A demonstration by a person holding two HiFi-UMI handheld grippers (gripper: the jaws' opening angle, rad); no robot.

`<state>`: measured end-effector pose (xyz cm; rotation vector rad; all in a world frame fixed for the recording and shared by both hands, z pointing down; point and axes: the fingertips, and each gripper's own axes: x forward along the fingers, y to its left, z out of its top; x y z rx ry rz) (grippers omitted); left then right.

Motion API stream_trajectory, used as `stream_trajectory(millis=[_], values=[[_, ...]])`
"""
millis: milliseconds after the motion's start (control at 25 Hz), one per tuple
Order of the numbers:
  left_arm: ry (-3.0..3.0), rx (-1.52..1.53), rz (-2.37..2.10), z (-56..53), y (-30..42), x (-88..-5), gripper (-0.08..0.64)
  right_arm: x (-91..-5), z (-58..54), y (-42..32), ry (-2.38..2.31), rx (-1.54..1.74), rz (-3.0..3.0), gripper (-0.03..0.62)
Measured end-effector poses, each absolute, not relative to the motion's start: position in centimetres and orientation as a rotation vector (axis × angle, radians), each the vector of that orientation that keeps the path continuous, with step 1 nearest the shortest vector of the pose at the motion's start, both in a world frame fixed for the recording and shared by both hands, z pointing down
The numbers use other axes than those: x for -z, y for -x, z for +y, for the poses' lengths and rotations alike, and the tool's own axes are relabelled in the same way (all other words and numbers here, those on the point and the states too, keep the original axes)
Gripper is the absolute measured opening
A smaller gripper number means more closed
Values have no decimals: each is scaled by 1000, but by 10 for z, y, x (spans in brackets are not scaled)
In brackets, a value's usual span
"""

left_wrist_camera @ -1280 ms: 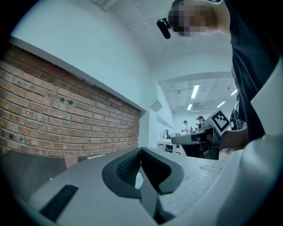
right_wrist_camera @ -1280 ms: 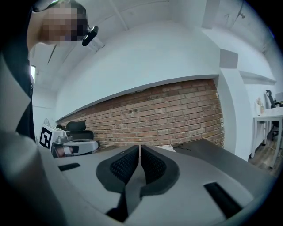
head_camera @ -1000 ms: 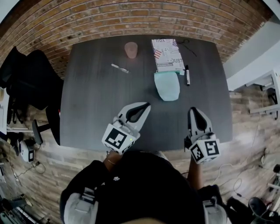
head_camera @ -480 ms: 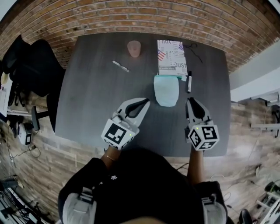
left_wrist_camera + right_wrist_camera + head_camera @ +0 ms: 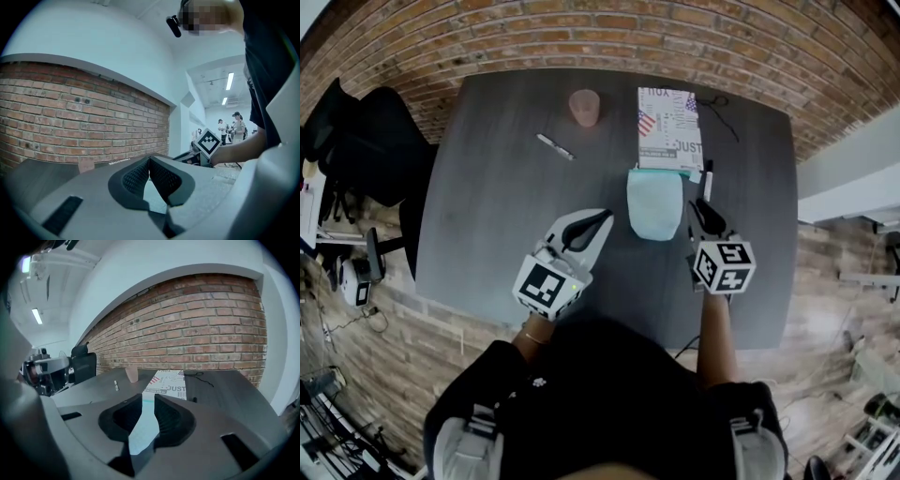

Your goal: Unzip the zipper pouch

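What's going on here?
A person at a dark table holds a gripper in each hand, set up to unzip the pale teal zipper pouch. The pouch lies flat just in front of a printed booklet. The left gripper sits to the pouch's left with its jaws shut and empty. The right gripper is by the pouch's right edge; its jaws have just been opening and grip nothing. Neither gripper has hold of the pouch yet.
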<state>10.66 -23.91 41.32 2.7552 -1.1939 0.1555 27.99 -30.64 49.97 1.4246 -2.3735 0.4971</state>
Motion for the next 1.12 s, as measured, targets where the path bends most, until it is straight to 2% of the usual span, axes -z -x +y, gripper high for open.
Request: stream_trajectory(millis=[640,1120], values=[[-2666,-248,-1198,-280,-101,-451,5,-611,-368,-281,-1294,-583,-2136,138],[-2649,-289,-1209,-281,-100,-459,5,-643,-368,-276,-1187,-547,-2055,134]])
